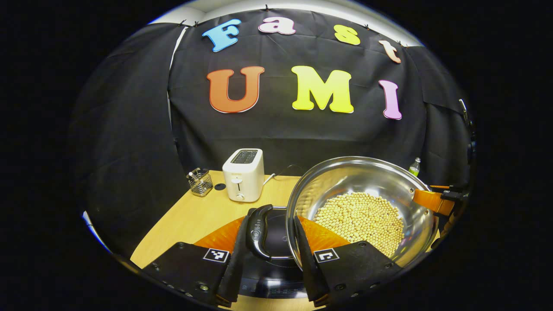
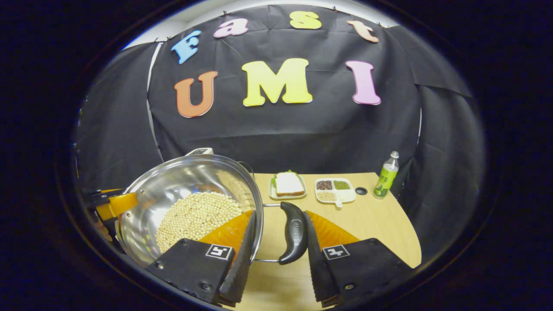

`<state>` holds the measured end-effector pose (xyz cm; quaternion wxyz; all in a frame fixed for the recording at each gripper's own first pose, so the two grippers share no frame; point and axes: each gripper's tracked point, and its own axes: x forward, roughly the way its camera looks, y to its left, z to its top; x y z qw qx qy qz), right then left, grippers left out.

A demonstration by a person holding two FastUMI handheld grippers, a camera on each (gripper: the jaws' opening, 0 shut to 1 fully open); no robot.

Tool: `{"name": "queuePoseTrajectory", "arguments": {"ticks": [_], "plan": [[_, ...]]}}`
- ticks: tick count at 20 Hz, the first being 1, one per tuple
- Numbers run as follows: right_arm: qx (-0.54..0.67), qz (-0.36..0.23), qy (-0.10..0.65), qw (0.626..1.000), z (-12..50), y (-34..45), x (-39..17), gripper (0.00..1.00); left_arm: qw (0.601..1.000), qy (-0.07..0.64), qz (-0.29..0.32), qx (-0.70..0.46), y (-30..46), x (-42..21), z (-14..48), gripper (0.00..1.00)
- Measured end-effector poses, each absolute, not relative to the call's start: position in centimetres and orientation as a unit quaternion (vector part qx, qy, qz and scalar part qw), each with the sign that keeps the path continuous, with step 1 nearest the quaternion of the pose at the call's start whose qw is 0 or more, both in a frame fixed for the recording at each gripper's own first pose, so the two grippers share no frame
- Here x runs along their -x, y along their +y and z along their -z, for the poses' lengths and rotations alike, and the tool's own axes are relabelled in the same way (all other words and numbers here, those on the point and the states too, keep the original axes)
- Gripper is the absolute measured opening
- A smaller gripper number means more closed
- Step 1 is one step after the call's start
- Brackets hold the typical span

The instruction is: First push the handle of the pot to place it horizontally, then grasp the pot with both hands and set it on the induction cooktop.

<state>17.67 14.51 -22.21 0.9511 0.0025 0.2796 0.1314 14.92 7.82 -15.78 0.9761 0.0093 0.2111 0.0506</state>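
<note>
The steel pot (image 1: 363,203), loaded with pale beans (image 1: 360,220), appears to be lifted between the two tools, its handles level, above the black induction cooktop (image 1: 276,259) on the wooden table (image 1: 190,216); the carrying step is judged under way, and the next move calls for an even, level lowering onto the cooktop. The left gripper (image 1: 270,242) straddles the left handle (image 1: 258,231), with one finger against the pot wall; the right gripper (image 2: 276,242) straddles the right handle (image 2: 293,233) likewise, though whether the fingers truly clamp cannot be told. The toaster (image 1: 243,174), utensil rack (image 1: 200,182), sandwich plate (image 2: 288,185), divided dish (image 2: 335,190) and bottle (image 2: 386,175) stand well apart, obstructing nothing.

A small embossed logo sits on each black pot handle (image 2: 294,232), too blurred to read.
</note>
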Motion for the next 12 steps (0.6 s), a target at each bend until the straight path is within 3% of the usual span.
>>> {"name": "queuePoseTrajectory", "arguments": {"ticks": [12], "plan": [[-0.006,-0.130,0.320,0.938,27.8,22.2,-23.1,0.63,0.970,0.235,-0.056,-0.002,14.4,-20.9,20.4,0.57]]}}
